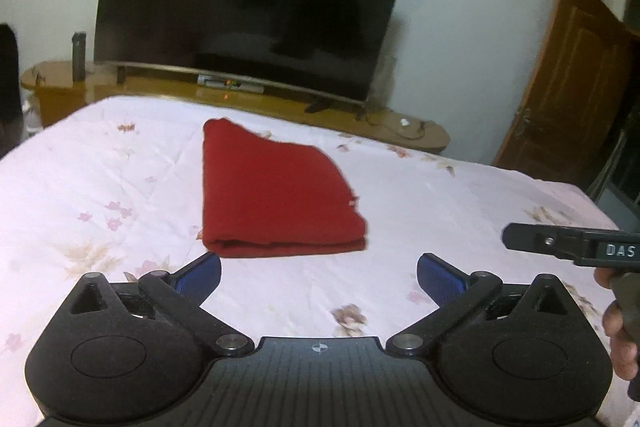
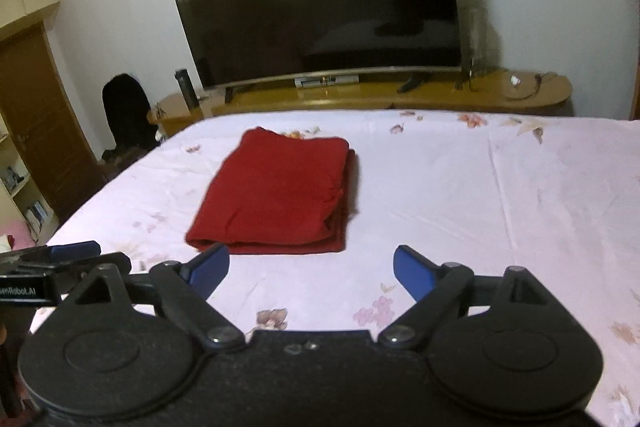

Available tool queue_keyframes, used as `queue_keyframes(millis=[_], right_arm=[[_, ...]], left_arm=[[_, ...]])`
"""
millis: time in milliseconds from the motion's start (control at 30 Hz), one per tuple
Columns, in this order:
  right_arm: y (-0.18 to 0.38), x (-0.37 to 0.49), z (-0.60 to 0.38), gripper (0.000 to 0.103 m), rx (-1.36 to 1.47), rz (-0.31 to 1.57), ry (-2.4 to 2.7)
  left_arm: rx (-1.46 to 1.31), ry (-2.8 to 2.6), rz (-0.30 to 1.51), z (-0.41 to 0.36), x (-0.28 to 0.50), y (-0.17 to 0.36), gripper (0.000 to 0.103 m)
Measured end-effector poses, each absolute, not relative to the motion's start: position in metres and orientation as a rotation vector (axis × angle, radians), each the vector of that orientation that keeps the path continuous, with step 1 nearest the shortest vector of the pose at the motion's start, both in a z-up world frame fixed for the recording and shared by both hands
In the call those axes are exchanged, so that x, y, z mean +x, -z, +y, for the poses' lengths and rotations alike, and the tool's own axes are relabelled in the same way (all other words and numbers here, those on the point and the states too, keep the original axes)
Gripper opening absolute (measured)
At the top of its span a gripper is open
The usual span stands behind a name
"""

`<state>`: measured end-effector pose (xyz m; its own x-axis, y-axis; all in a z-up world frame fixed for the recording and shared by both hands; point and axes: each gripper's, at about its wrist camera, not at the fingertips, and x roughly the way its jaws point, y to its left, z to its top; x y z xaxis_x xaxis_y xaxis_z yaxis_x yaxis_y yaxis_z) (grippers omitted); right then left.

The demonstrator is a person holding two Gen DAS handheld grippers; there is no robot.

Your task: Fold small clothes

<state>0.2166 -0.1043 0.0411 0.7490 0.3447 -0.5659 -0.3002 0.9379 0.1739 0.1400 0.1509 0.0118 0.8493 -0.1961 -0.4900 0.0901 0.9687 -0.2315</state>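
Note:
A red garment (image 1: 272,191) lies folded in a flat stack on the pink floral bedsheet (image 1: 100,179), its layered edges facing me. My left gripper (image 1: 318,273) hovers open just in front of it, blue pads wide apart with nothing between them. In the right wrist view the same red garment (image 2: 276,193) sits ahead and slightly left of my right gripper (image 2: 312,267), which is also open and empty. The right gripper (image 1: 568,243) shows at the right edge of the left wrist view, held by a hand (image 1: 620,331). The left gripper (image 2: 60,255) shows at the left edge of the right wrist view.
A large dark television (image 1: 248,11) stands on a wooden cabinet (image 1: 420,135) past the foot of the bed. A dark bottle (image 1: 79,55) stands on the cabinet's left end. A wooden door (image 1: 568,83) is at the right, and a black chair (image 2: 126,111) at the left.

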Motion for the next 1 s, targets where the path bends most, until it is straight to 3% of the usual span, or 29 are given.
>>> queue_keyframes(millis=[467,1000], right_arm=[[-0.068,0.108,-0.109,0.089,0.033,0.490,-0.301],[-0.070,0.069,-0.128,0.090,0.027,0.443,-0.253]], left_arm=[[-0.185,0.134,0.391,0.120,0.033,-0.055,0.103],[-0.175,0.151,0.368,0.091,0.004,-0.054,0.103]])
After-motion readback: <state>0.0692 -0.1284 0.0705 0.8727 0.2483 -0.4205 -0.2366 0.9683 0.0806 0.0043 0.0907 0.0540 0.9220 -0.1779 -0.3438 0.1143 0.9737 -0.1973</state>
